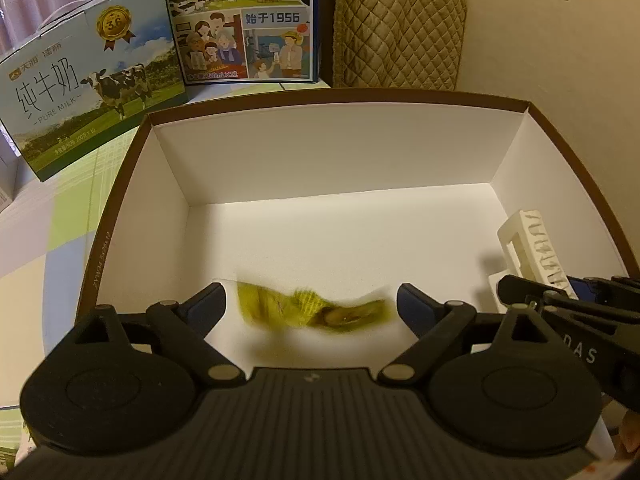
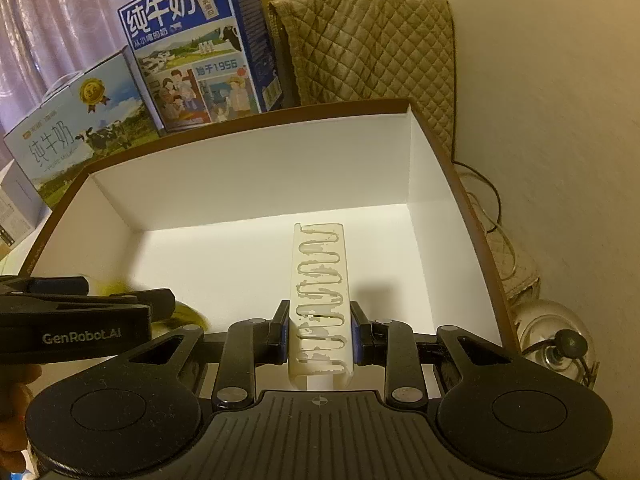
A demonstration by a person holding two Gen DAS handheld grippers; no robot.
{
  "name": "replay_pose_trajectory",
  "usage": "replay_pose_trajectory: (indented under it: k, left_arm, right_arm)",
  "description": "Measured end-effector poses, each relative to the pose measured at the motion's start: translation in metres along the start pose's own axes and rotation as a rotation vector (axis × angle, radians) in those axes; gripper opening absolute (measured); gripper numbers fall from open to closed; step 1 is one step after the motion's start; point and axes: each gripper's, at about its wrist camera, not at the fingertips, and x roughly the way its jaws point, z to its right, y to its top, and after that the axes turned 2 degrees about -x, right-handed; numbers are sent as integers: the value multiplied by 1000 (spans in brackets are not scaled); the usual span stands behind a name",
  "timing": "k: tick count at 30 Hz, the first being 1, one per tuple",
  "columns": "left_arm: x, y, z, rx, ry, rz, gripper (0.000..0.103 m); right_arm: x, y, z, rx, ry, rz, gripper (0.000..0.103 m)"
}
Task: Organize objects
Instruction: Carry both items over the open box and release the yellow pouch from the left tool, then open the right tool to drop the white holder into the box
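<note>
A brown-rimmed open box [image 1: 520, 142] with white inner walls fills both views. In the left wrist view my left gripper [image 1: 311, 305] is open over the box floor, and a blurred yellow-green wrapper [image 1: 308, 309] sits between its fingers, touching neither. In the right wrist view my right gripper [image 2: 320, 334] is shut on a white plastic bar [image 2: 320, 280] with a zigzag pattern, held over the box [image 2: 248, 128]. The same bar [image 1: 532, 246] shows at the right in the left view. The left gripper [image 2: 120, 304] enters from the left with a bit of wrapper [image 2: 188, 316] under it.
Two milk cartons stand behind the box: a pale one [image 1: 80, 92] and a blue one [image 1: 240, 20]. A quilted beige cloth [image 1: 396, 24] hangs over a chair behind. Right of the box lie a glass kettle [image 2: 556, 340] and cables. A checked cloth [image 1: 48, 224] covers the table.
</note>
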Motion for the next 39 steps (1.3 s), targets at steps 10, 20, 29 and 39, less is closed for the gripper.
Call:
replay_pose_trajectory:
  k: [10, 20, 29, 39]
  left_arm:
    - [-2, -2, -8, -12, 9, -4, 92]
    - [-3, -4, -9, -15, 8, -4, 92]
    - [-8, -5, -11, -24, 4, 0, 92]
    - [-37, -6, -21, -39, -8, 33, 92]
  right_arm:
    - [1, -1, -1, 11, 26, 4, 25]
    - [-2, -1, -6, -28, 29, 36, 30]
    - [-6, -3, -5, -28, 33, 53, 41]
    - [-33, -7, -13, -29, 53, 98, 48]
